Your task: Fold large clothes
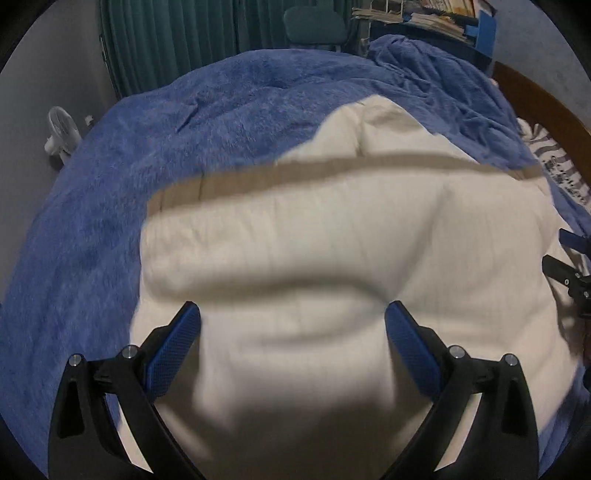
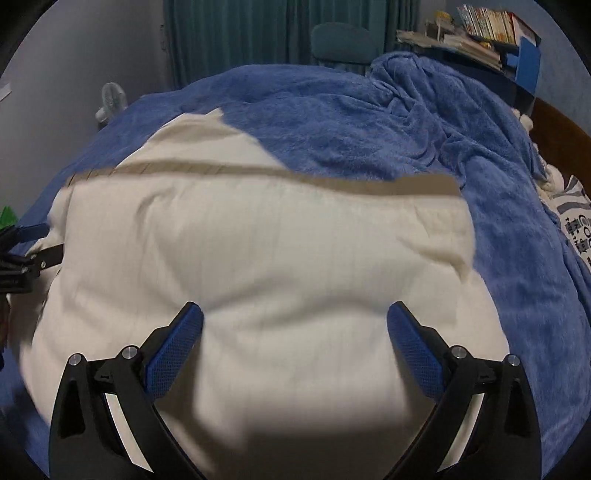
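A large cream ribbed garment [image 1: 332,236] with a tan hem band [image 1: 332,168] lies on the blue fleece blanket; it also shows in the right wrist view [image 2: 266,240], with its band [image 2: 424,186] across the top. The cloth is blurred near both cameras. My left gripper [image 1: 293,321] is open over the garment's near left part, nothing between its blue pads [image 1: 177,350]. My right gripper [image 2: 295,321] is open over the near right part, its pads [image 2: 412,350] empty. Each gripper shows at the edge of the other's view, the right one [image 1: 570,273] and the left one [image 2: 26,258].
The blue fleece blanket [image 1: 147,147] covers the bed and bunches at the far right [image 2: 461,110]. A patterned cloth [image 2: 576,229] lies at the right edge by a wooden bed frame [image 1: 543,96]. A white fan [image 1: 61,134], a chair [image 2: 343,44], green curtains and shelves with books [image 2: 487,22] stand beyond.
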`<state>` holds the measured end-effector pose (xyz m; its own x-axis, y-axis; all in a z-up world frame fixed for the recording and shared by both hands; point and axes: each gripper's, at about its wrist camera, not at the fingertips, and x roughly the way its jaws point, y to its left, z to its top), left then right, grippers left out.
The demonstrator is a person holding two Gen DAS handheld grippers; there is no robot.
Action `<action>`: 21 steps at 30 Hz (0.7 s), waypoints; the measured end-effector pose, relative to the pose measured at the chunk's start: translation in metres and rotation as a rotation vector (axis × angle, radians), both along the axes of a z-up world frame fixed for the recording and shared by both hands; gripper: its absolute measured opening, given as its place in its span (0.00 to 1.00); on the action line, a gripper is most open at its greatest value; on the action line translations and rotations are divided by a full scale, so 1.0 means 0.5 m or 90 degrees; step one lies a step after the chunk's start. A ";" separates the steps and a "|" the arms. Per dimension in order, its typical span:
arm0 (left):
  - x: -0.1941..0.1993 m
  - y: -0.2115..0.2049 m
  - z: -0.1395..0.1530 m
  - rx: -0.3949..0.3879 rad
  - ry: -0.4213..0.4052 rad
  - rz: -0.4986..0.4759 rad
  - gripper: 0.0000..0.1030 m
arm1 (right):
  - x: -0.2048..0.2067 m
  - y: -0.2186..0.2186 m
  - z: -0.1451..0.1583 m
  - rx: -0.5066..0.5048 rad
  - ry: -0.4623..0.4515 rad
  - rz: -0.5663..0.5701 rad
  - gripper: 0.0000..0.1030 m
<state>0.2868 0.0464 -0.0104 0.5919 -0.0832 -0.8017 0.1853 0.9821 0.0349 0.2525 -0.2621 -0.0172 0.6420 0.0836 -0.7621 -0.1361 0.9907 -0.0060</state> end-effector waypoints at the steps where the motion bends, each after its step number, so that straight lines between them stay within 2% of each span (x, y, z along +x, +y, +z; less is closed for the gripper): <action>1: 0.015 -0.001 0.002 0.012 -0.003 0.005 0.94 | 0.018 -0.003 -0.001 0.002 0.003 -0.009 0.94; 6: 0.086 -0.021 -0.015 0.088 0.010 0.011 0.94 | 0.098 -0.007 -0.019 0.001 0.040 -0.041 0.94; 8: 0.099 -0.023 -0.027 0.094 0.019 0.012 0.94 | 0.116 -0.011 -0.038 0.017 0.065 -0.044 0.94; 12: 0.122 -0.003 -0.055 0.044 0.059 0.019 0.94 | 0.137 -0.024 -0.068 0.054 0.090 -0.047 0.95; 15: 0.136 0.011 -0.076 0.009 0.100 0.021 0.94 | 0.154 -0.014 -0.085 0.043 0.110 -0.048 0.95; 21: 0.151 0.006 -0.105 0.012 0.137 0.022 0.95 | 0.173 0.003 -0.105 0.009 0.131 -0.046 0.95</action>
